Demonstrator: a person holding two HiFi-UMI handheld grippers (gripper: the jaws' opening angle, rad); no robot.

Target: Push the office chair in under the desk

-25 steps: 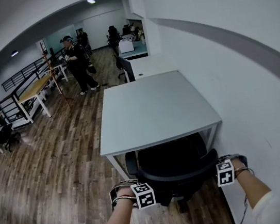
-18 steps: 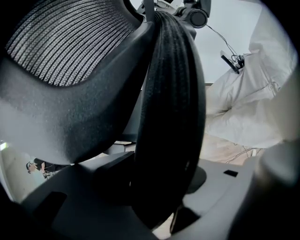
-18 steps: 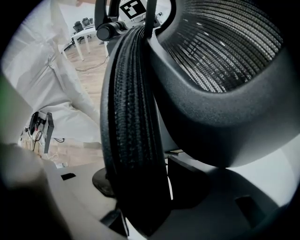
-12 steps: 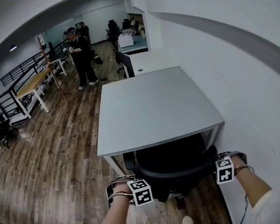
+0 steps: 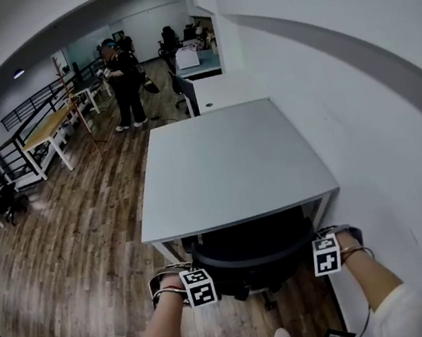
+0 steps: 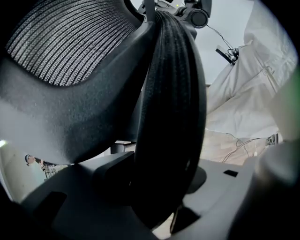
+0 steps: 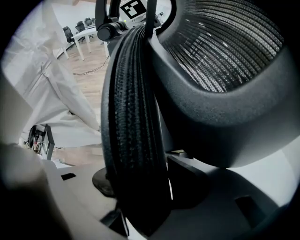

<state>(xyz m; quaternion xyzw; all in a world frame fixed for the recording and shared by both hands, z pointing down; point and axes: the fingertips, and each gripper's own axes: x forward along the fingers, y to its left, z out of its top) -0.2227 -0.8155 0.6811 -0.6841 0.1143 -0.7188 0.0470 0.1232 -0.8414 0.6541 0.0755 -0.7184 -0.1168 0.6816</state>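
Head view first: the office chair (image 5: 254, 237) is mostly tucked under the desk (image 5: 230, 165), which sits against the white wall (image 5: 372, 140). Only the curved backrest (image 5: 249, 266) and a bit of seat poke out past the near edge. The left gripper (image 5: 200, 277) and right gripper (image 5: 317, 250) are on the two ends of that backrest. I'd say the push is nearly done, with maybe one last nudge until the back is close against the desk edge. Compared with a second ago, the chair has slid further in: less of it shows, and both grippers are nearer the desk.

Left gripper view: the jaws are clamped on the backrest's thick padded rim, with the mesh (image 6: 70, 42) spreading off up top.

Right gripper view: same deal mirrored, jaws pinching the rim on its own side, nothing loose.
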